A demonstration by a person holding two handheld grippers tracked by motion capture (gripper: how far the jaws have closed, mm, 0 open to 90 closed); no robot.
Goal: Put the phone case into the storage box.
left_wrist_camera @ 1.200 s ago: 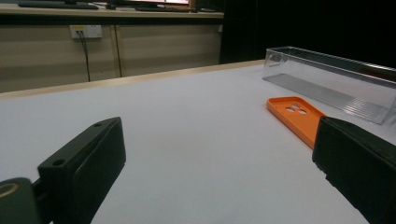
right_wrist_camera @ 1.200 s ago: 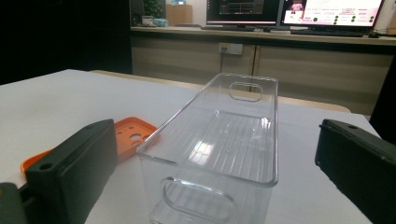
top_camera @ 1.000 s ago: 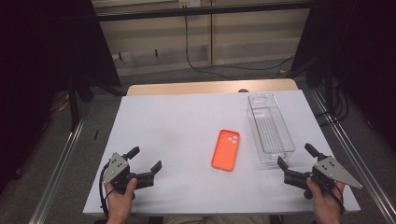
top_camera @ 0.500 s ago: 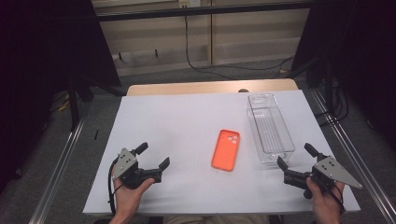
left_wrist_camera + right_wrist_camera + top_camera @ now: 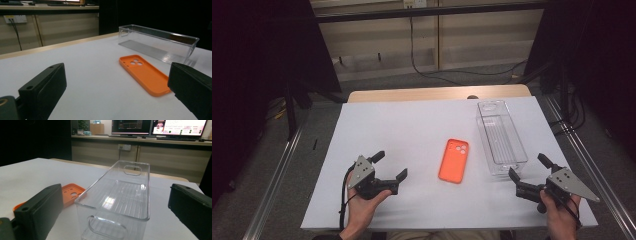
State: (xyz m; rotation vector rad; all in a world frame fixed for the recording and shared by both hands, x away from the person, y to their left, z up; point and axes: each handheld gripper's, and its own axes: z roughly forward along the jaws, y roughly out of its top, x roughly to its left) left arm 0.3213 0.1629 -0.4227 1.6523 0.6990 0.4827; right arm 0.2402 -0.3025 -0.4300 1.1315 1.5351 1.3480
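Flat orange plastic phone case [image 5: 454, 160]: solid orange, no pattern. Long clear plastic bin [image 5: 501, 136] at 3 o'clock of it: colourless, fine ribbed lines along its floor. White-topped table [image 5: 402, 130]: plain white, pale wood strip at 12 o'clock. Left gripper [image 5: 390, 170] and right gripper [image 5: 528, 168]: black jaws, grey three-cornered top plates.

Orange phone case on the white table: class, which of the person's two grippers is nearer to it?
Left. The left gripper sits just left of the orange phone case, jaws open toward it. The right gripper is farther off on its other side, facing the clear bin.
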